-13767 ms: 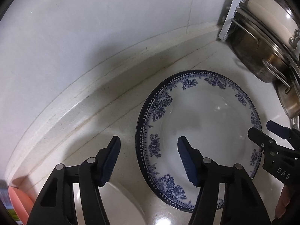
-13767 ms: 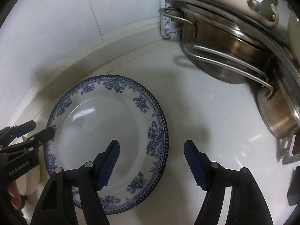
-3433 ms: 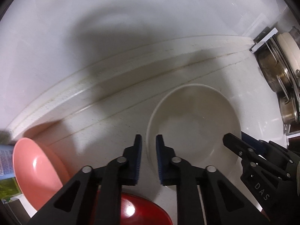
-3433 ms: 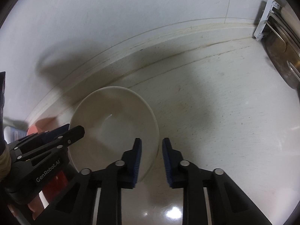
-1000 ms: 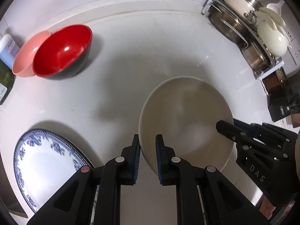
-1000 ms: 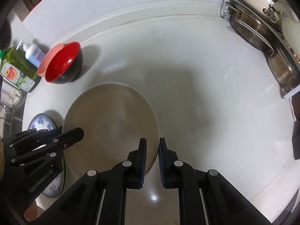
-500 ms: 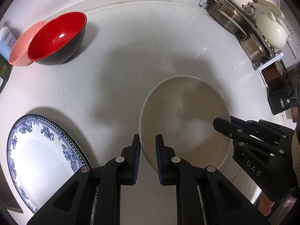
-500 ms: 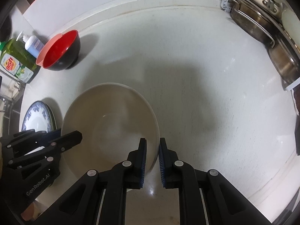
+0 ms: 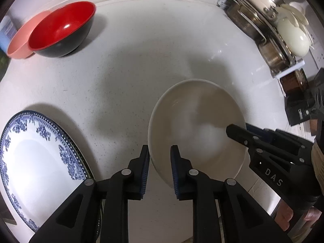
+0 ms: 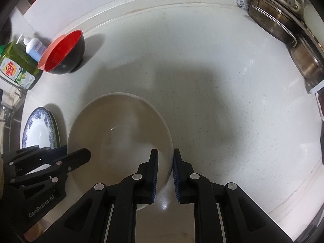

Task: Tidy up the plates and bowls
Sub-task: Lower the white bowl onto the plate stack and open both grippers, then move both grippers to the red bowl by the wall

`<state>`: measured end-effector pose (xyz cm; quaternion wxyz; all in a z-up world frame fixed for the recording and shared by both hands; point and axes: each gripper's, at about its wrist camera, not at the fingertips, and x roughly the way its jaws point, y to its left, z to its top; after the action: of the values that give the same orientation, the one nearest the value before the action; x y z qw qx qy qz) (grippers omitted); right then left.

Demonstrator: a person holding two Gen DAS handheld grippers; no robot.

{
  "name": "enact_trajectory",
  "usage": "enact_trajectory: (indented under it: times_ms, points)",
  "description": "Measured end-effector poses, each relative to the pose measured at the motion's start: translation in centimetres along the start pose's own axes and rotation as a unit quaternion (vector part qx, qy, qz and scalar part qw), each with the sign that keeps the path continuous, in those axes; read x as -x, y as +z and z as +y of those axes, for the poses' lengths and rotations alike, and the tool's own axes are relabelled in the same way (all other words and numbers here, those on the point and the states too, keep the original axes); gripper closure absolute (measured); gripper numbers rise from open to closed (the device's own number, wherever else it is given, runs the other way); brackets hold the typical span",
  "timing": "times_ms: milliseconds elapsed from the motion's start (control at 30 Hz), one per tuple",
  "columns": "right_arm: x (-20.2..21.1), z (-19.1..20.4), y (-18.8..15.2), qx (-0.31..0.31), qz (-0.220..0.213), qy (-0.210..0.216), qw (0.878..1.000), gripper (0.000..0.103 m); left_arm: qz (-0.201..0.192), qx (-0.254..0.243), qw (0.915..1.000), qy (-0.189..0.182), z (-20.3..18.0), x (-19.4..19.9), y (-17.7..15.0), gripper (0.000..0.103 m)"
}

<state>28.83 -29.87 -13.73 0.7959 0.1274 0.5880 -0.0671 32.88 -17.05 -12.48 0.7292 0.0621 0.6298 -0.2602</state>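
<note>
From the left wrist I see my left gripper [image 9: 160, 162] straddling the near-left rim of the white bowl [image 9: 197, 129]; its jaws are opening, and the pads look just clear of the rim. The bowl sits on the white counter [image 9: 141, 60]. A blue-patterned plate [image 9: 38, 154] lies at the left, and a red bowl [image 9: 62, 28] rests in a pink bowl [image 9: 18, 44] farther back.

From the right wrist, my right gripper [image 10: 165, 169] straddles the bowl's right rim with a narrow gap, and I cannot tell whether the pads touch it. Pots [image 10: 283, 26] stand in a rack at the right.
</note>
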Motion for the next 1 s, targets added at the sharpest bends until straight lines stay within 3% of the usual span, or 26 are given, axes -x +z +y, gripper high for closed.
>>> enact_trajectory:
  times_ms: [100, 167, 267, 367, 600, 867, 1000]
  points:
    - [-0.3, -0.1, 0.1, -0.007, 0.010, 0.011, 1.000, 0.086, -0.007, 0.002, 1.0000, 0.004, 0.2, 0.2, 0.0, 0.073]
    - [-0.6, 0.0, 0.0, -0.006, 0.016, 0.015, 1.000, 0.080, -0.016, 0.007, 0.9998, 0.004, 0.5, 0.5, 0.1, 0.058]
    - [-0.4, 0.1, -0.2, -0.006, 0.009, 0.015, 1.000, 0.072, -0.026, 0.012, 0.9995, 0.012, 0.8, 0.7, 0.1, 0.050]
    - [0.3, -0.1, -0.2, -0.008, -0.001, 0.006, 1.000, 0.072, -0.034, 0.017, 0.9992, 0.011, 1.3, 1.3, 0.1, 0.042]
    - [2.7, 0.7, 0.3, 0.003, -0.041, -0.020, 0.999, 0.066, -0.082, 0.008, 0.9956, 0.046, 2.0, 3.5, 0.4, 0.037]
    - [4.4, 3.1, 1.8, 0.032, -0.072, -0.012, 0.997, 0.061, -0.139, 0.012, 0.9867, 0.083, 4.1, 6.7, 0.7, 0.027]
    - [4.9, 4.5, 2.8, 0.043, -0.085, -0.001, 0.995, 0.061, -0.149, 0.025, 0.9845, 0.088, 5.6, 7.7, 1.0, 0.027]
